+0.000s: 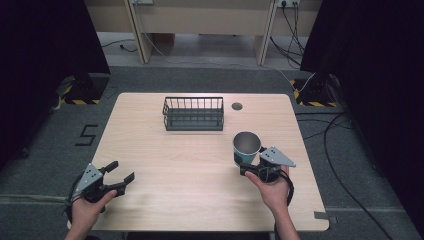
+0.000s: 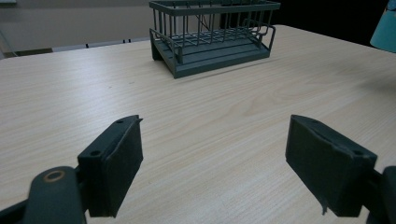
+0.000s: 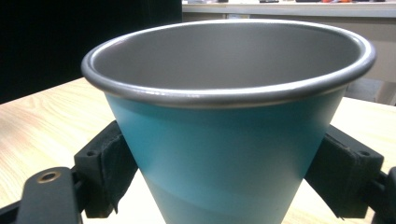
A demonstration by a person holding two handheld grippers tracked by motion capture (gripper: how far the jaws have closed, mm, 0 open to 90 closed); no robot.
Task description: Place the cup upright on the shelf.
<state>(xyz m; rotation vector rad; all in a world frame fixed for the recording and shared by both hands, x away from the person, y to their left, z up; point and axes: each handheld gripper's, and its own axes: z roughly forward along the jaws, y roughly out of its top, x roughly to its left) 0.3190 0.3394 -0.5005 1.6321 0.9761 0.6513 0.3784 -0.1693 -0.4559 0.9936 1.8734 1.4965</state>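
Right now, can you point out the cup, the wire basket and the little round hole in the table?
cup (image 3: 224,154): right gripper view, on its teal side wall.
wire basket (image 1: 193,121): high view, on its front base.
round hole (image 1: 237,106): high view, on its dark middle.

Cup (image 3: 229,154): metal, smooth; matt teal outside, grey satin inside, glossy rolled rim. Table (image 1: 200,190): pale wood-grain top, matt. Rack (image 1: 193,114): dark wire, matt coat. Right gripper (image 1: 251,165) pads (image 3: 109,163): black, rough-edged, matt.
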